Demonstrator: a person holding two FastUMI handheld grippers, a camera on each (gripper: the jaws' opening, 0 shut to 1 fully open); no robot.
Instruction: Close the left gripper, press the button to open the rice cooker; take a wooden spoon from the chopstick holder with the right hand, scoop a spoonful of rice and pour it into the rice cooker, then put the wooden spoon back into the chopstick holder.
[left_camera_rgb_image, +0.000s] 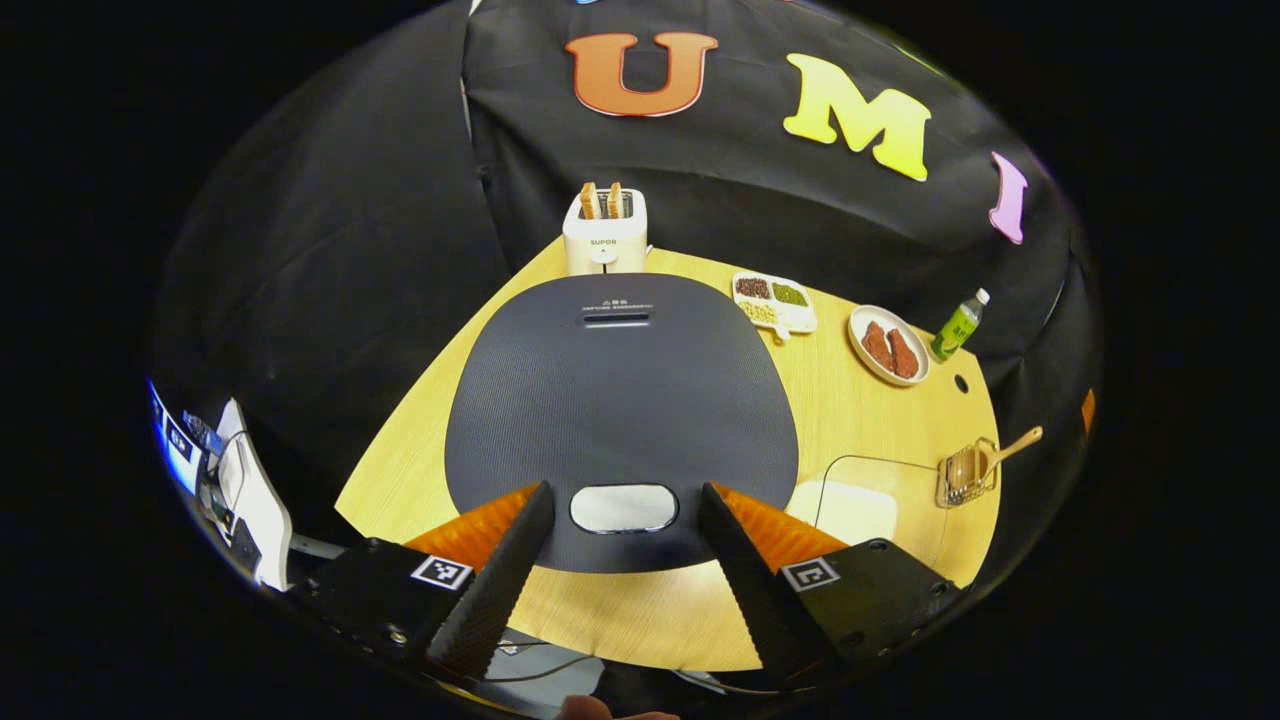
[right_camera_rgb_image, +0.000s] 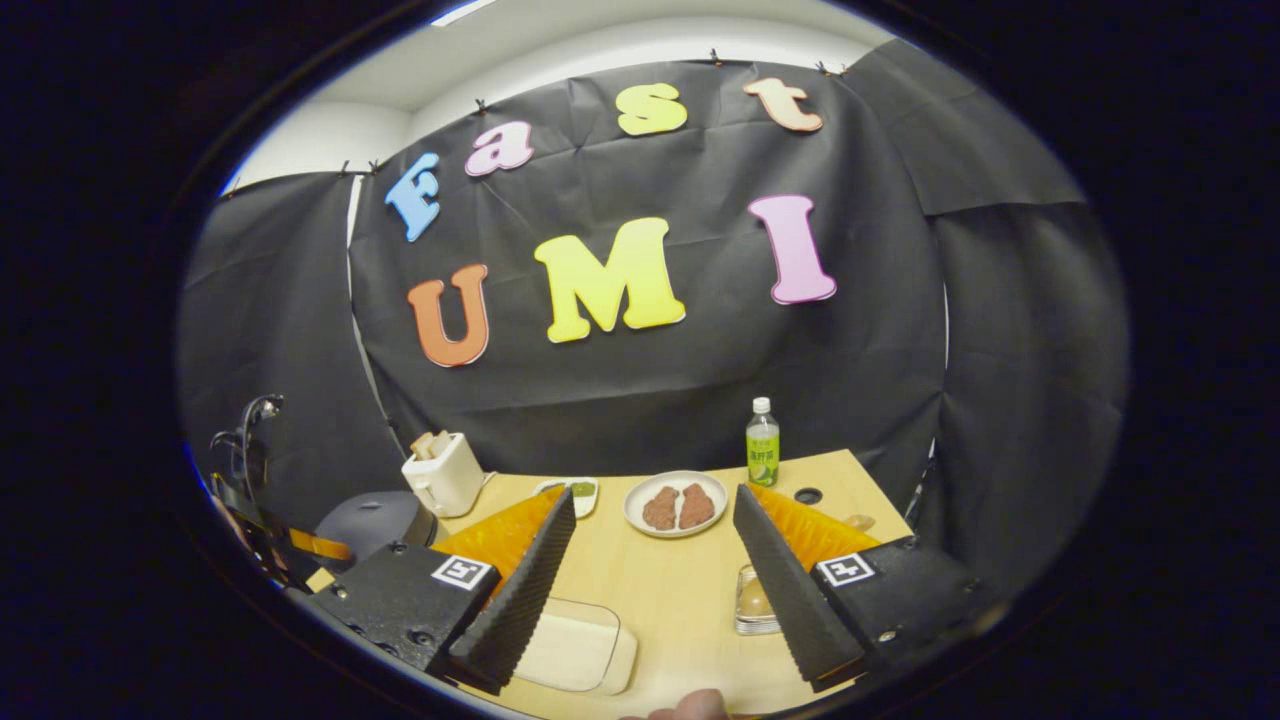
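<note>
1. Rice cooker (left_camera_rgb_image: 620, 410), a dark grey, rounded appliance with its lid down, sits at the middle of the pale wooden table (left_camera_rgb_image: 880, 420), directly below the left gripper (left_camera_rgb_image: 625, 520).
2. Left gripper hangs released, jaws spread to either side of the cooker's oval silver button (left_camera_rgb_image: 624, 508); it should clench first, then press squarely on the button's centre.
3. Right gripper (right_camera_rgb_image: 655, 560) waits, also released, near the wire chopstick holder (left_camera_rgb_image: 966, 474) holding the wooden spoon (left_camera_rgb_image: 1005, 450).
</note>
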